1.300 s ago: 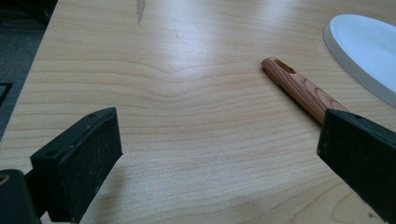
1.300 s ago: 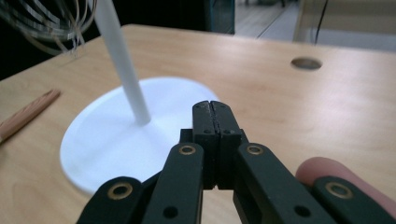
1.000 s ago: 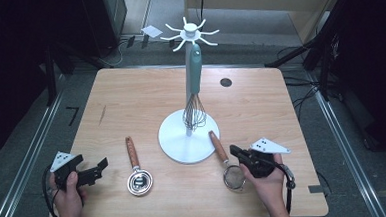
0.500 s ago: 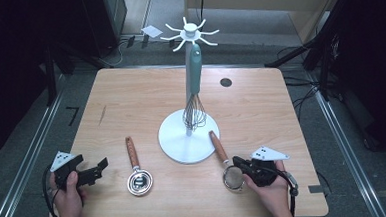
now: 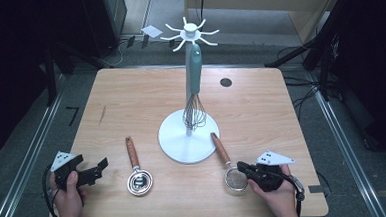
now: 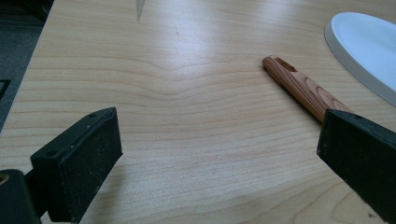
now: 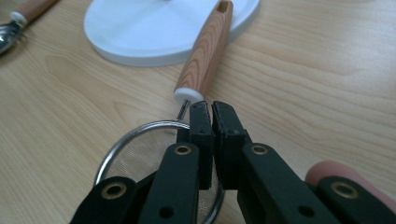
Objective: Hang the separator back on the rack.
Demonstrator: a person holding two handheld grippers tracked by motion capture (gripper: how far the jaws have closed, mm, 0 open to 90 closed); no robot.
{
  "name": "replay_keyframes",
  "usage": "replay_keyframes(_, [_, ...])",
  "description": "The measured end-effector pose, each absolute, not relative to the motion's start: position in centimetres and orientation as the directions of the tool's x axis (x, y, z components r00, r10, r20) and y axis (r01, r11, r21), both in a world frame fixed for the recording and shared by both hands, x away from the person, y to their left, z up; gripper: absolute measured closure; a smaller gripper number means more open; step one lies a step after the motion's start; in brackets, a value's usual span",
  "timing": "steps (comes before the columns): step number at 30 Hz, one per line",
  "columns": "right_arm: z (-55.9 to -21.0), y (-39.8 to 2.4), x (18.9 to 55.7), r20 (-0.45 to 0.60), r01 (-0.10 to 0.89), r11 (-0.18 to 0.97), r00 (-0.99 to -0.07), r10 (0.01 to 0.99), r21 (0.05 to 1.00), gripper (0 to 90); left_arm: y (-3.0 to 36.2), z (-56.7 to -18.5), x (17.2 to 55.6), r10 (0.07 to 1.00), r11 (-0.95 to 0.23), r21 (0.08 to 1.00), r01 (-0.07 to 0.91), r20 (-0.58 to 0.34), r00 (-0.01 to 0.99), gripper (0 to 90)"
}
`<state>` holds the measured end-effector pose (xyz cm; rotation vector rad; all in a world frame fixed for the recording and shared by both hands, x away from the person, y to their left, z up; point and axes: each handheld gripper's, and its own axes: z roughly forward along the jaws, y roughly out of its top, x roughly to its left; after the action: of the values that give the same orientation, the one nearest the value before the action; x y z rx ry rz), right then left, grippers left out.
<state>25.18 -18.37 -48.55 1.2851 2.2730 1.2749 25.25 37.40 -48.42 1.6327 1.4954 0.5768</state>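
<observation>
A white stand [image 5: 188,139] with a ring of hooks at its top rises from mid-table, and a teal-handled whisk [image 5: 194,83] hangs on it. A wooden-handled mesh strainer [image 5: 234,179] lies at the front right, its handle [image 7: 205,51] resting on the stand's base [image 7: 154,28]. My right gripper [image 5: 243,167] is shut, its tips [image 7: 210,112] just above the strainer's rim [image 7: 135,154] by the neck, with nothing visible between them. A second wooden-handled utensil [image 5: 139,181] lies front left. My left gripper [image 5: 98,171] stands open [image 6: 219,154] low over bare wood, that utensil's handle [image 6: 303,88] ahead of its right jaw.
The stand's round base [image 6: 369,42] takes up the table's middle. A dark round hole [image 5: 225,81] sits in the tabletop at the back right. The table's front edge runs just under both hands, and cables lie on the floor around the table.
My right gripper has slid a little toward the front edge and lower, still shut, and now sits over the strainer's rim. The left gripper has not moved.
</observation>
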Motion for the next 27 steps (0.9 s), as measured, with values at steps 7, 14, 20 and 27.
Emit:
replay_keyframes(7, [-49.3,-18.7,25.6,0.198,0.621,0.245,-0.557,0.807,0.745,88.5,37.4,-48.4,25.3,0.963,0.05,0.81,0.584,-0.193,0.186,0.0])
replay_keyframes(14, [-49.2,-18.3,25.7,0.196,0.62,0.256,-0.565,0.801,0.742,85.2,37.4,-48.4,25.3,0.964,0.049,0.809,0.585,-0.192,0.186,0.0])
replay_keyframes(20, [-49.5,-17.9,25.6,0.138,0.626,0.315,-0.567,0.812,0.713,85.5,37.4,-48.4,25.3,0.964,0.048,0.809,0.585,-0.192,0.186,0.0])
replay_keyframes(27, [-49.6,-18.1,25.7,0.104,0.646,0.333,-0.541,0.835,0.687,90.0,37.4,-48.4,25.3,0.964,0.048,0.809,0.586,-0.192,0.186,0.0])
